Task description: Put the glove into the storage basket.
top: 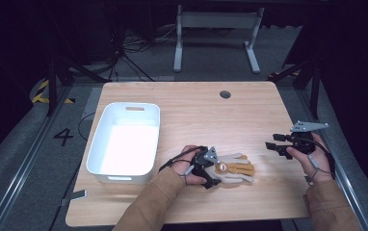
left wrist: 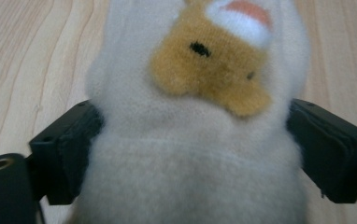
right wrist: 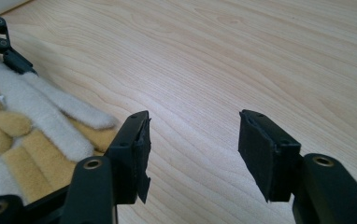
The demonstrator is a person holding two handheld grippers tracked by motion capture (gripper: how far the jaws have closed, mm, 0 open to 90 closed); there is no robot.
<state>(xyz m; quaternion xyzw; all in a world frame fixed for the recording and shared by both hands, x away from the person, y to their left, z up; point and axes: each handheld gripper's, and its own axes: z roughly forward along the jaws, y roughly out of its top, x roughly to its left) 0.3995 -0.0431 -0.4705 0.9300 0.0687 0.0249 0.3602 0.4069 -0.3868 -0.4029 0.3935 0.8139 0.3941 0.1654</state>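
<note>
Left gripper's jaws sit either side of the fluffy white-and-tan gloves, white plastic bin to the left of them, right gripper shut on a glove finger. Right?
Not quite. The right gripper is open and holds nothing: the right gripper view shows its jaws spread over the bare wooden table, apart from the fluffy white-and-tan gloves. The rest holds: the left gripper has its jaws on either side of the gloves, and the white plastic bin lies to their left.

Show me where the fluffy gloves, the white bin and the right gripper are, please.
fluffy gloves (top: 235, 168): high view, on the tan fingers.
white bin (top: 135, 108): high view, on the far rim.
right gripper (right wrist: 193, 154): right gripper view, midway between its open jaws.
</note>
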